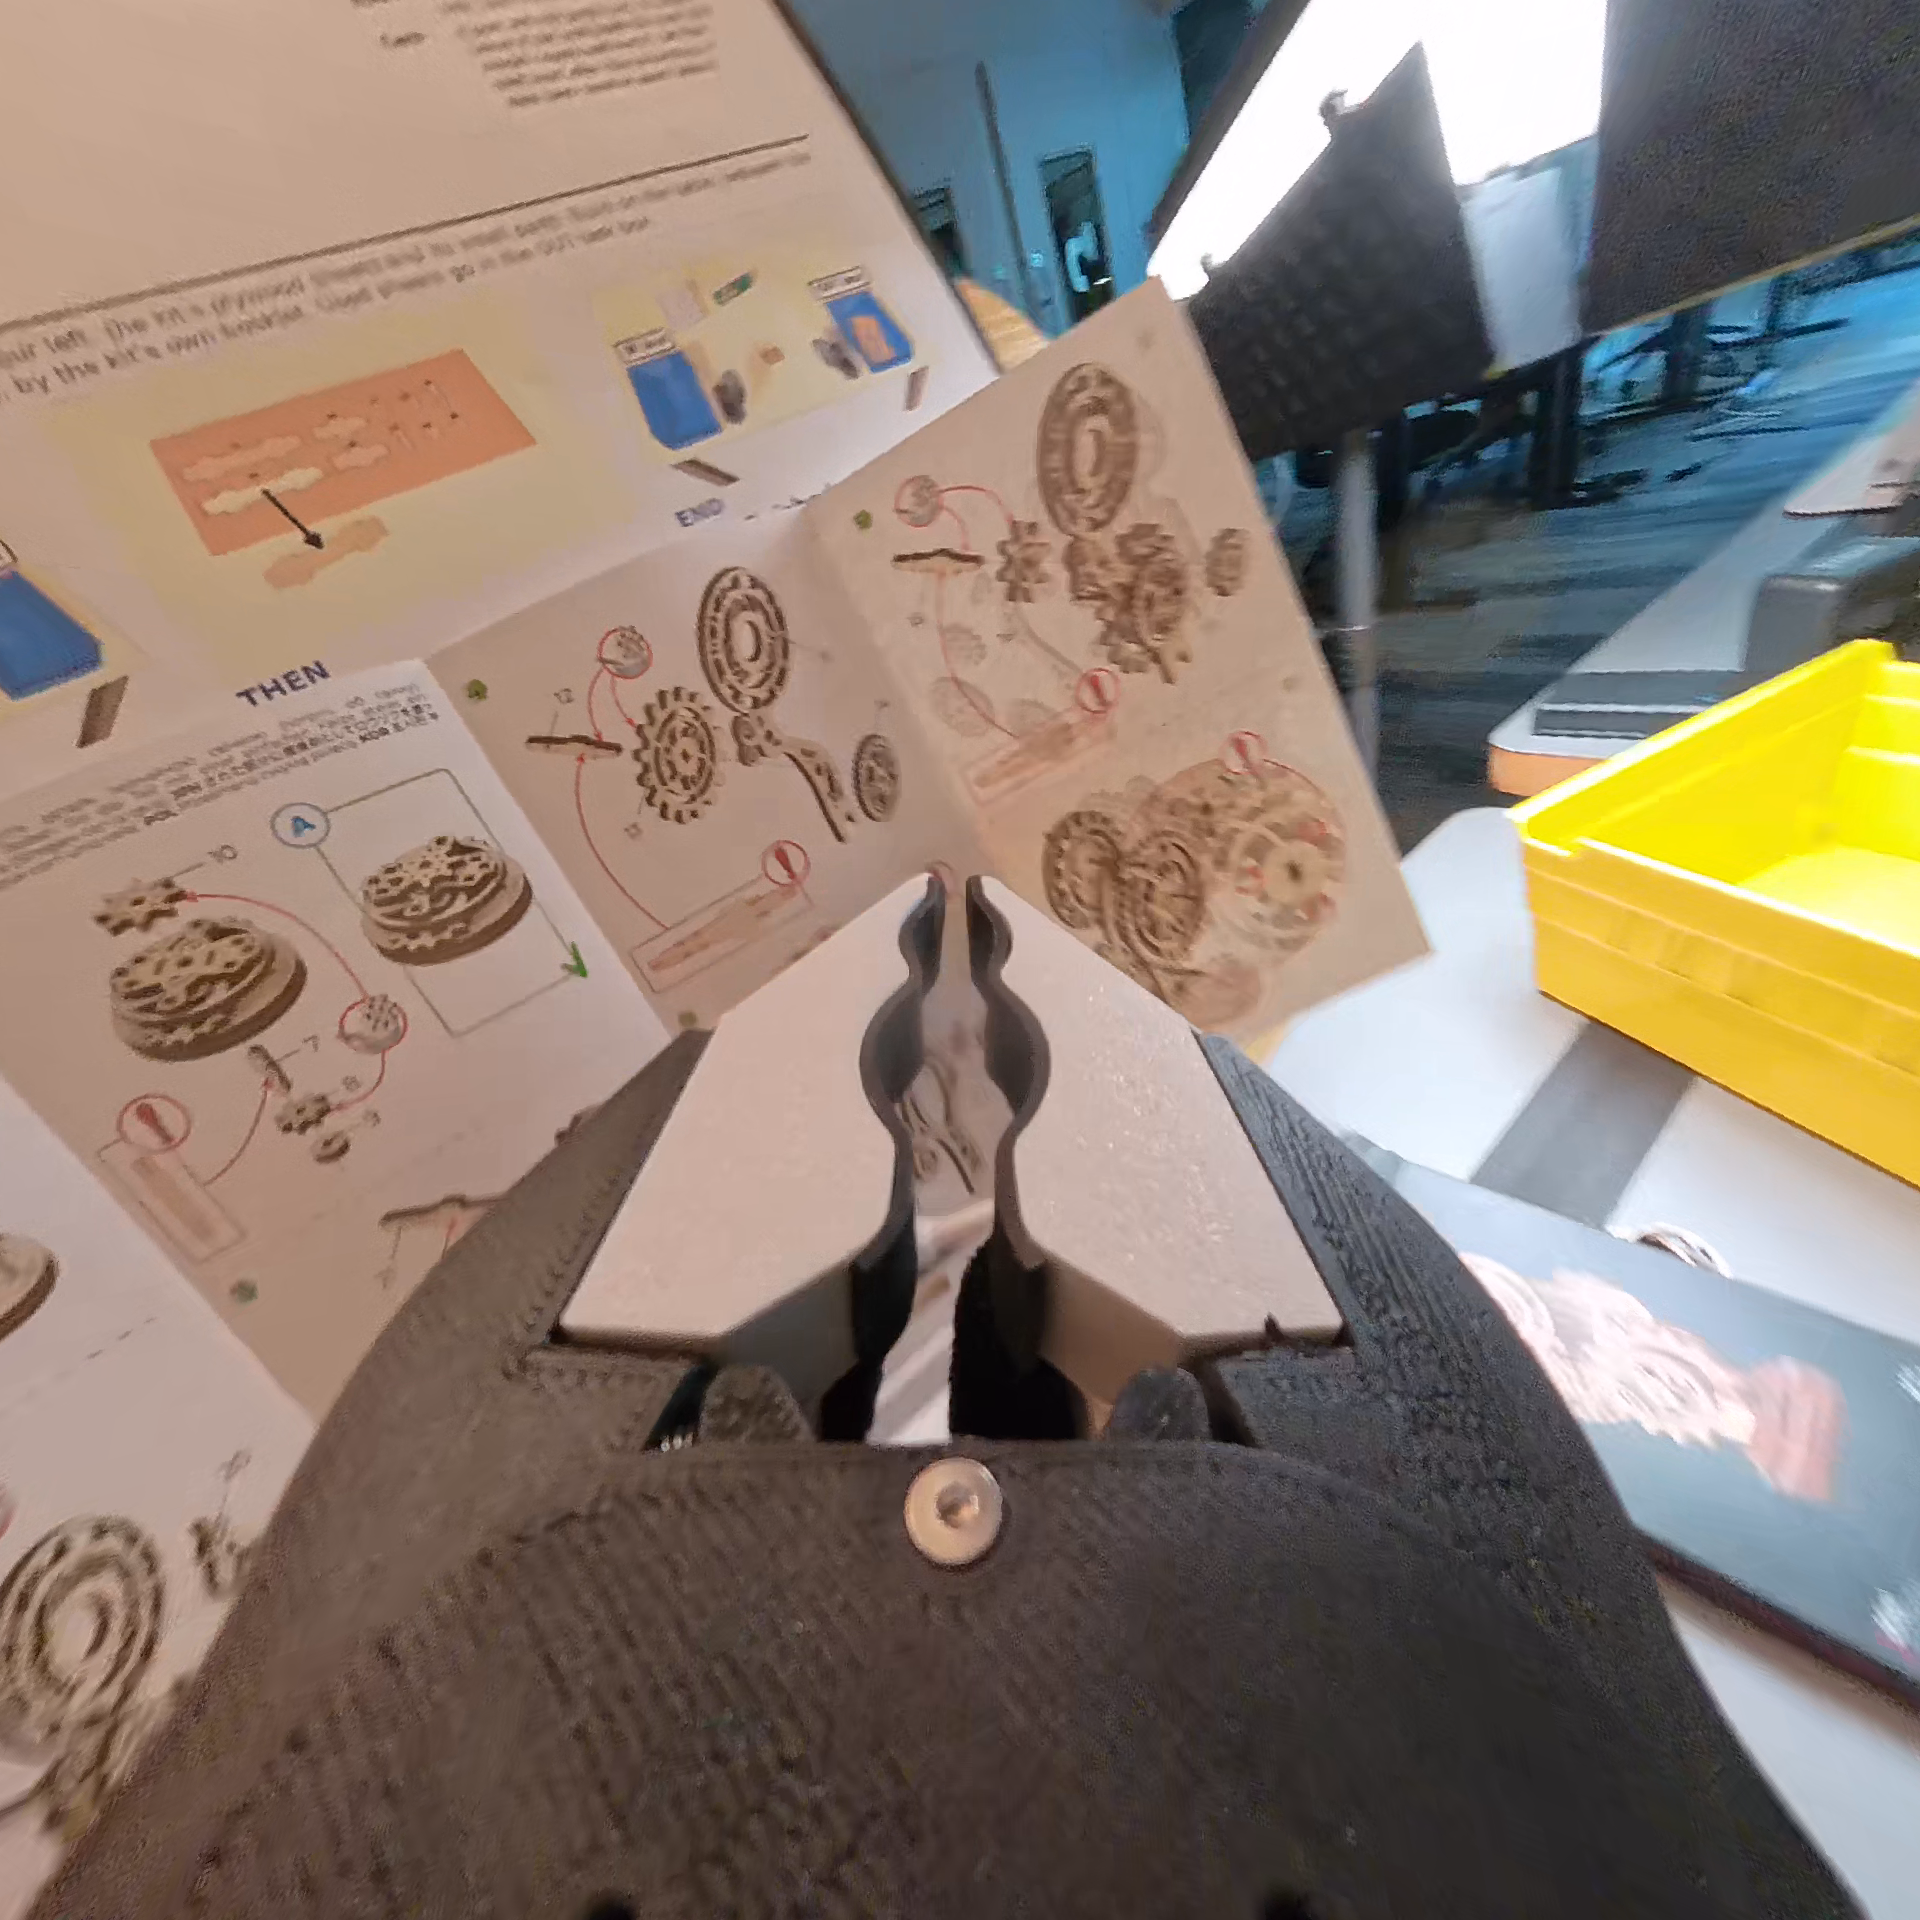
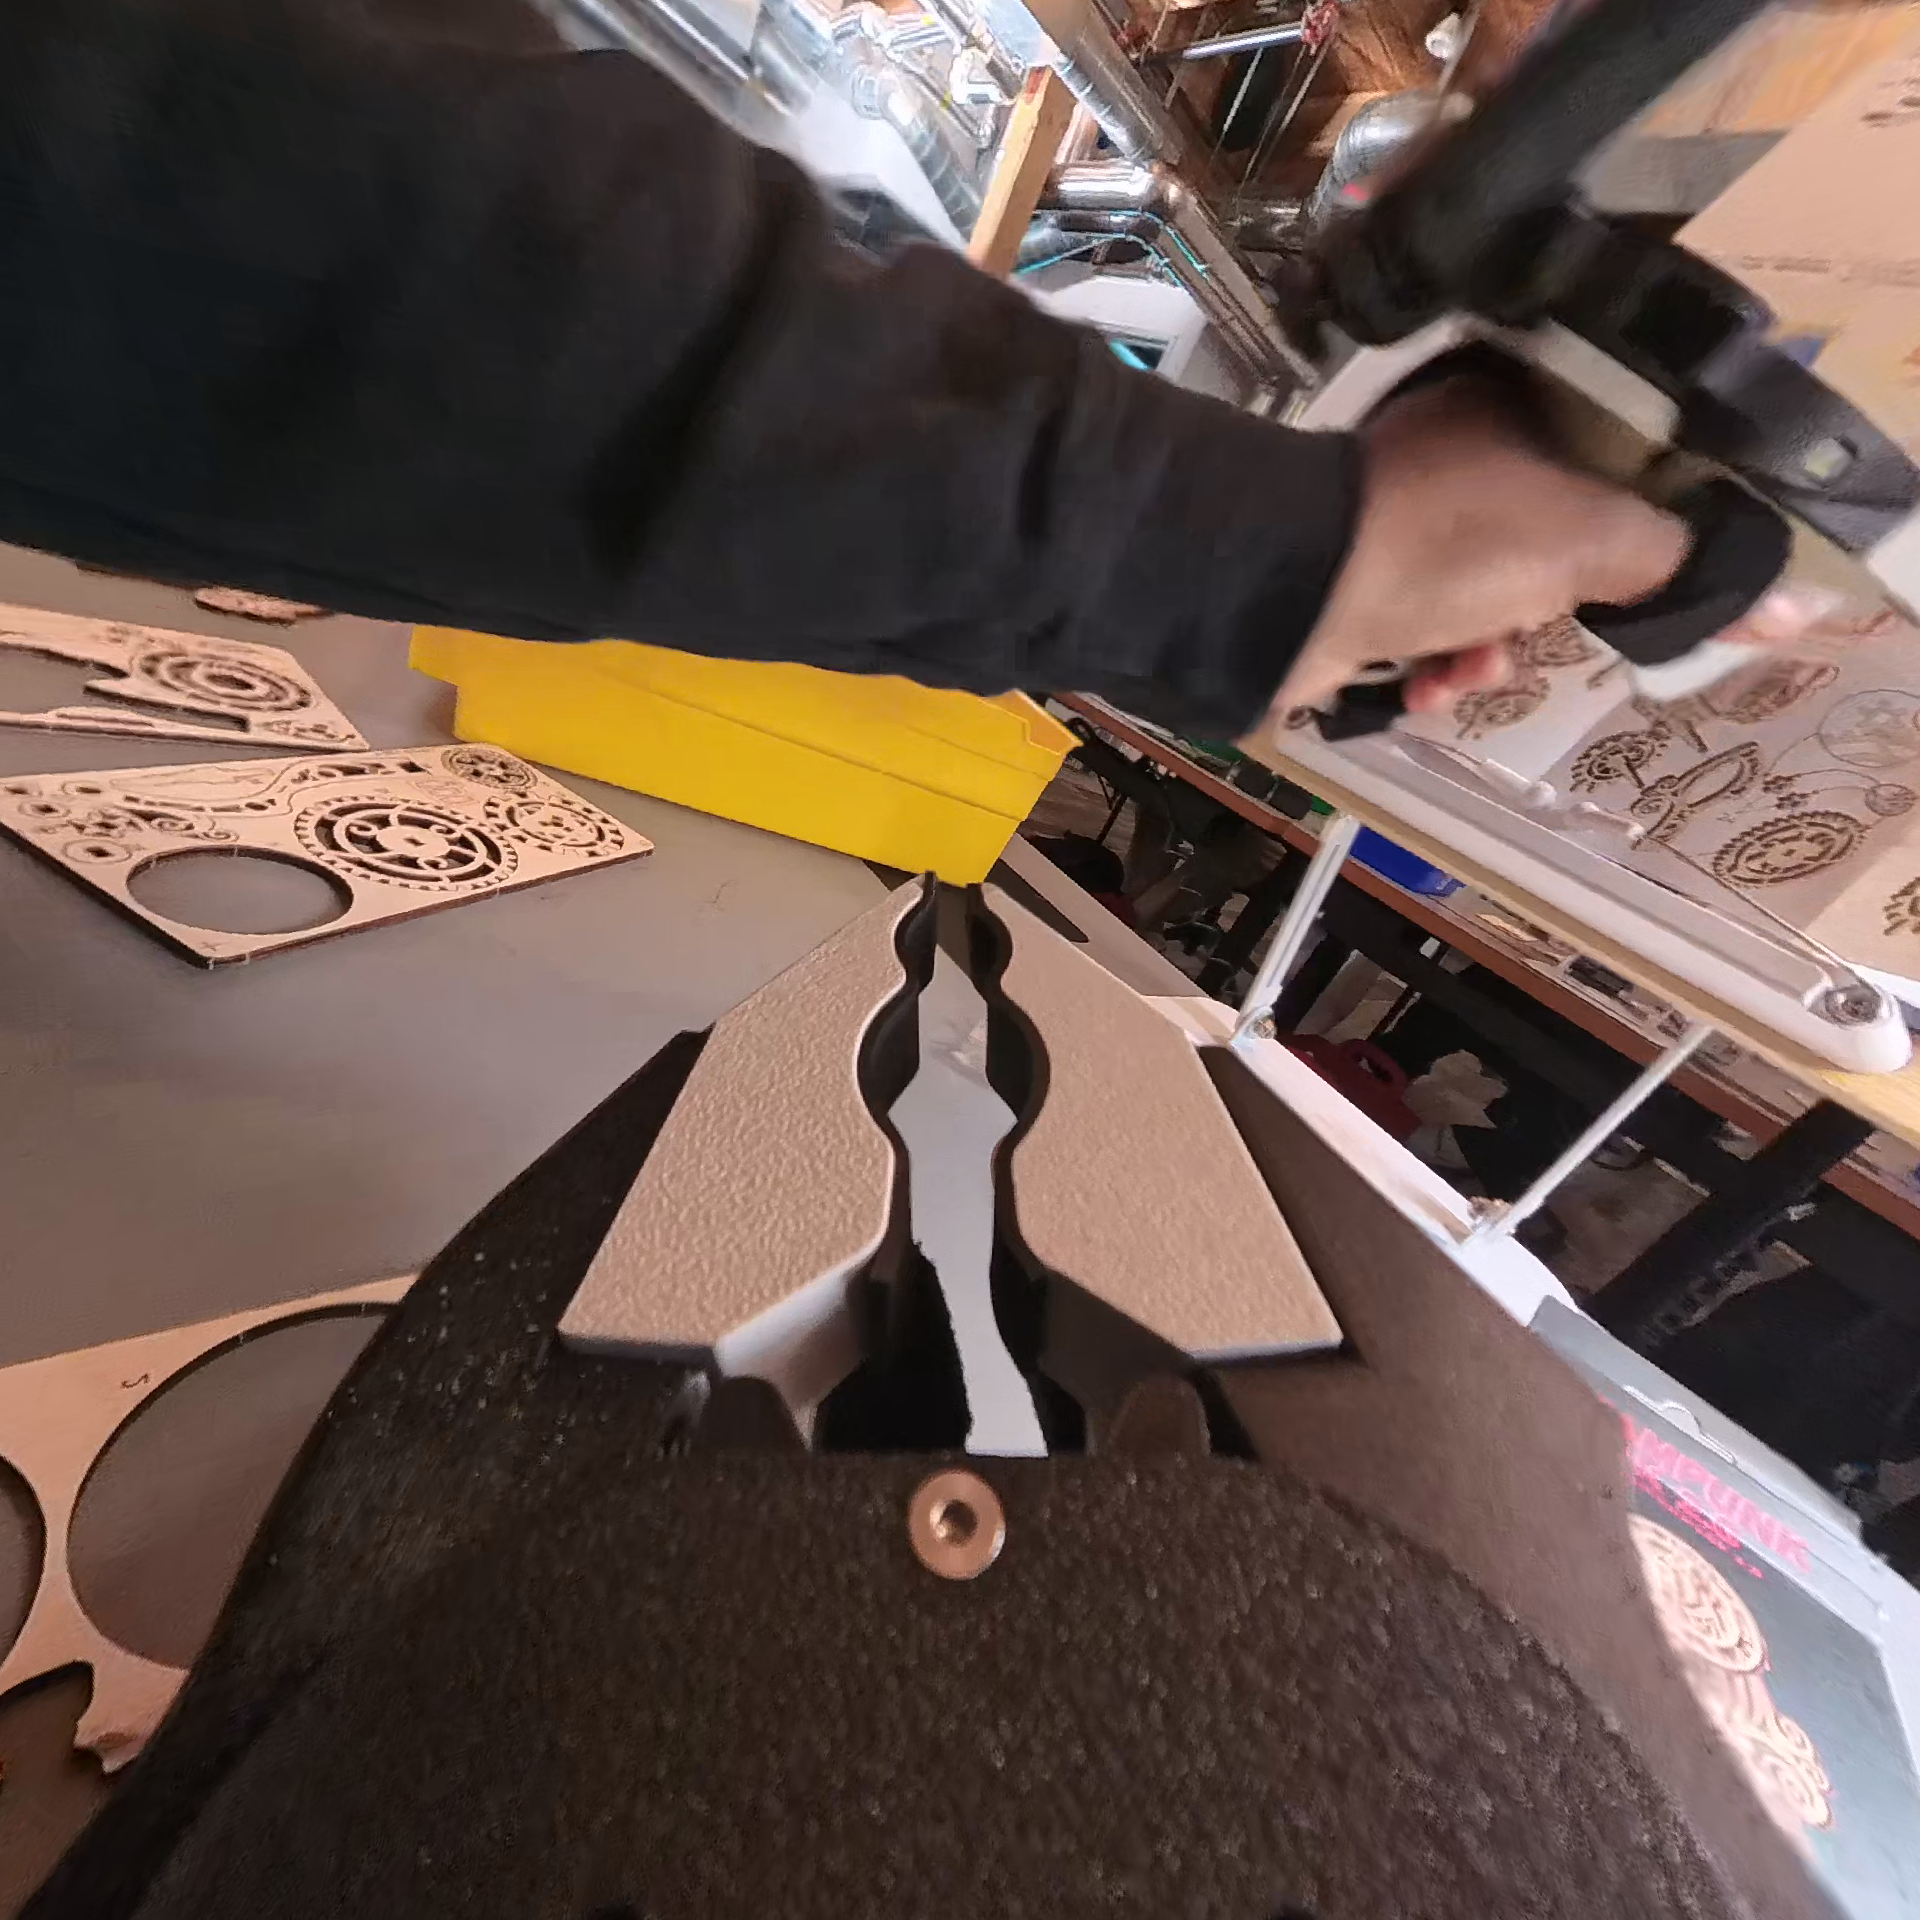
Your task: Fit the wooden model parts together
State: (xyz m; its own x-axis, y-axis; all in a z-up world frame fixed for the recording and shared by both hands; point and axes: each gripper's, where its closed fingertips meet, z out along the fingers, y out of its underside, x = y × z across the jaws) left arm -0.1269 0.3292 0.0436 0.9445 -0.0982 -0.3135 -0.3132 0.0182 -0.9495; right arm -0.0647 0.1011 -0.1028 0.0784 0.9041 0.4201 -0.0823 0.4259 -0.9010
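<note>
Both the left gripper (image 1: 954, 888) and right gripper (image 2: 951, 891) are nearly closed on nothing, while the thin, brittle-looking wooden sheets (image 2: 312, 842) lying beside the yellow bin (image 2: 748, 758) are probably best pinched by solid edges, tbh.

We hold our left gripper (image 1: 954, 883) raised, jaws nearly closed with a slim gap. Our right gripper (image 2: 951, 883) matches it, empty. Our left hand (image 2: 1475, 540), dark-sleeved, grips its handle.

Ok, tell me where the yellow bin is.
In the right wrist view the yellow bin sits on the grey table, just beyond the right gripper, right of the wooden sheets.
</note>
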